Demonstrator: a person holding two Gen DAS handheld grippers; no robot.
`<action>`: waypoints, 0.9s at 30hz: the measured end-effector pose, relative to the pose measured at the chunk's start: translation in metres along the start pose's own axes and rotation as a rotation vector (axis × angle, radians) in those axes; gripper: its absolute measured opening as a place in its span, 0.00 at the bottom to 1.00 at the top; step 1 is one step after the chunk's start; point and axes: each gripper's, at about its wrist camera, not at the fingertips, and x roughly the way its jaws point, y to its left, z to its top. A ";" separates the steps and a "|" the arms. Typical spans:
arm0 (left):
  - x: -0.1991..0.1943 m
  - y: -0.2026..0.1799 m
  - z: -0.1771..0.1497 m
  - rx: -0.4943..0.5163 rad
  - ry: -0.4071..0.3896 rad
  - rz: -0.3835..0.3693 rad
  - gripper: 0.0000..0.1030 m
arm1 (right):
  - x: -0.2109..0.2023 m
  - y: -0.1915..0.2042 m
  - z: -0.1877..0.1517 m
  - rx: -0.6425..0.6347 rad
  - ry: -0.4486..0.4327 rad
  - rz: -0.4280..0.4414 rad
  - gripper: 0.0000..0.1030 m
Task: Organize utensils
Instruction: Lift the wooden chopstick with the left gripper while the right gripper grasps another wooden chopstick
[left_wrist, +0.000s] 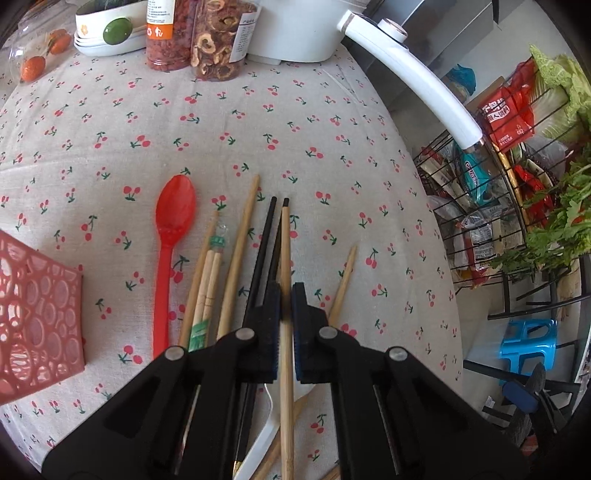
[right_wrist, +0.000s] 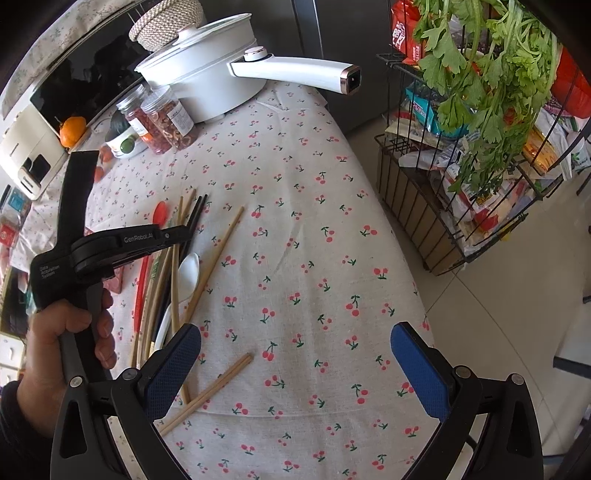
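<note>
In the left wrist view my left gripper (left_wrist: 286, 297) is shut on a bamboo chopstick (left_wrist: 285, 251) that runs straight between its pads. The chopstick belongs to a pile on the cherry-print tablecloth (left_wrist: 332, 129), along with black chopsticks (left_wrist: 265, 243), several bamboo chopsticks (left_wrist: 240, 254), a red spoon (left_wrist: 173, 218) and a white spoon (left_wrist: 264, 439) partly under the fingers. A red perforated holder (left_wrist: 37, 317) stands at the left. My right gripper (right_wrist: 295, 354) hangs open above bare cloth, with a bamboo chopstick pair (right_wrist: 214, 387) beside its left finger. The left gripper (right_wrist: 181, 233) shows over the pile.
A white pot (left_wrist: 295, 29) with a long handle (left_wrist: 417, 81) stands at the back beside jars of dried fruit (left_wrist: 218, 44). The table's right edge drops to the floor. A wire rack (right_wrist: 424, 221) with packets and greens stands there, and a blue stool (left_wrist: 528, 347).
</note>
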 end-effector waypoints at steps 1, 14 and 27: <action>-0.008 0.000 -0.003 0.018 -0.006 -0.008 0.06 | 0.002 0.002 0.000 -0.005 0.005 -0.003 1.00; -0.133 0.021 -0.047 0.200 -0.170 -0.080 0.06 | 0.046 0.034 -0.030 -0.008 0.173 0.102 0.97; -0.192 0.069 -0.078 0.196 -0.320 -0.103 0.06 | 0.076 0.080 -0.063 -0.047 0.099 -0.071 0.62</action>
